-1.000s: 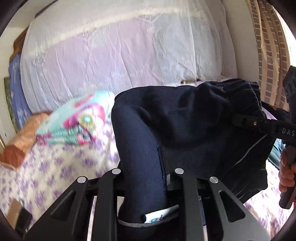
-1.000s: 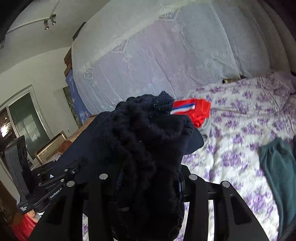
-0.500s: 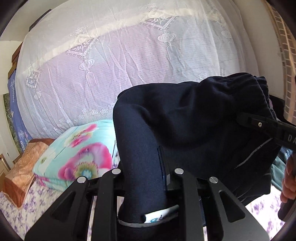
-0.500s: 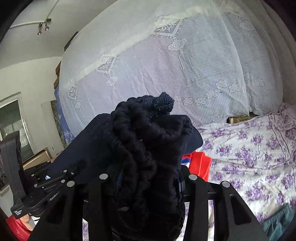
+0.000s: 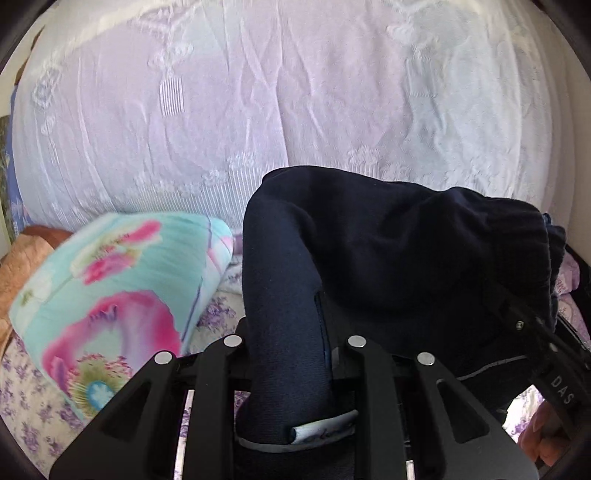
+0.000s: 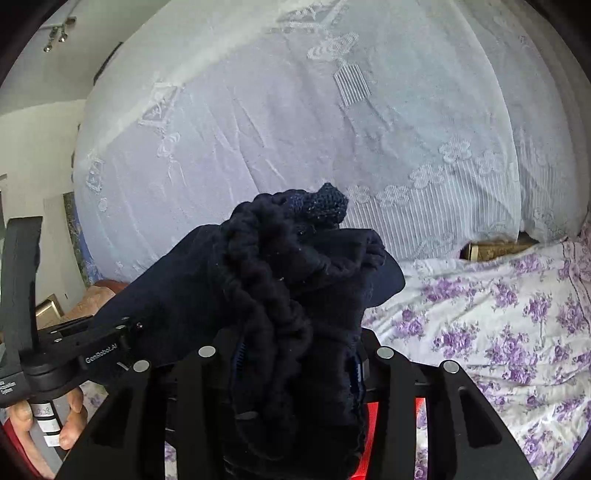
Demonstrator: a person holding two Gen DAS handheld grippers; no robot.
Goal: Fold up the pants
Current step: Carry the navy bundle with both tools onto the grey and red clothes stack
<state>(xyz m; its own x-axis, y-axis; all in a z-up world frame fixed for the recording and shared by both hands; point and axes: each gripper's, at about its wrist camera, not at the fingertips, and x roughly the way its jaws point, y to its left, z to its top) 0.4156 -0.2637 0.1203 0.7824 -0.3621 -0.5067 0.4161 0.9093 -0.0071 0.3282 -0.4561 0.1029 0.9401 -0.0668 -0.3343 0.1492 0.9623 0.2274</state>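
**Pants held up over the bed, both grippers closed on cloth**

Bed (image 6: pixel 498 314) with a white sheet printed in purple flowers fills the lower part of both views; behind it we see a large bulk draped in white lace cloth (image 5: pixel 295 92), which closes off the whole background. On the far left in the right wrist view we note a pale wall and a ceiling light fitting (image 6: pixel 55 35).

Beside the pants in the left wrist view lies a turquoise pillow (image 5: pixel 110 295) with pink flowers, resting on the sheet, blurred. Past it, at the left edge, sits an orange cushion (image 5: pixel 22 258). A red cloth (image 6: pixel 388 406) shows under the right gripper's frame. A brown object (image 6: pixel 495 249) lies where the sheet meets the lace.

The dark navy pants (image 5: pixel 388 258) hang clear of the bed between the two tools. The left gripper (image 5: pixel 291 354) is clamped narrowly on a leg of the pants; the right gripper (image 6: pixel 295 365) is closed on a thick bunched wad of the waistband. The bunch blocks much of each view.

Open sheet lies to the right in the right wrist view; the pillow crowds the left side.
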